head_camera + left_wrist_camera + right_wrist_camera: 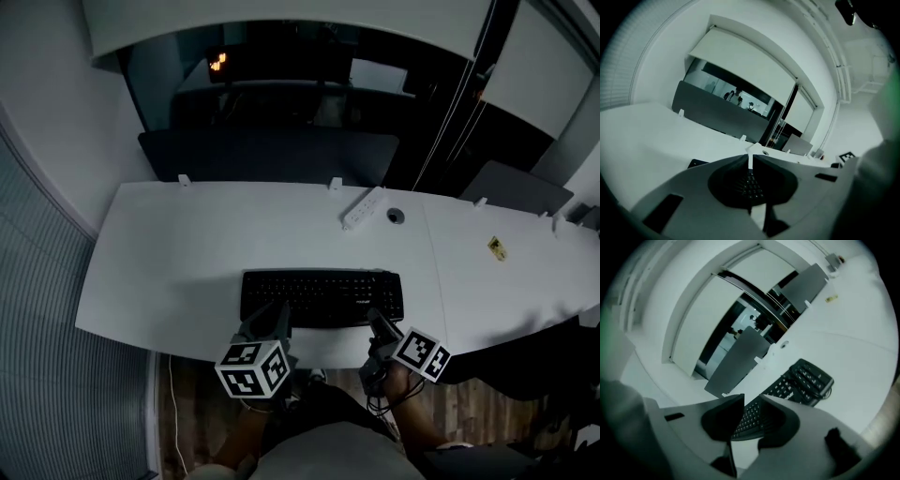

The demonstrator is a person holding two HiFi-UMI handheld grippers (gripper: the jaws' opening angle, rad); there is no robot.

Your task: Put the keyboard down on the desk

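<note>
Left gripper [751, 159] first: its jaws are drawn almost together, only a sliver of light between the tips, nothing pinched there. It hangs over the front left edge of the keyboard [323, 295]. On the other side, the right gripper [751, 398] has its jaws partly apart, clamped on the keyboard's near edge towards the right end. And the keyboard itself, black, lies flat on the white counter [178, 253], close to the front edge, squarely before the person. Behind it, well apart, a white power strip [363, 208] lies at an angle. A round cable hole [395, 216] sits just beside that, and a dark partition [272, 155] runs along the back.
</note>
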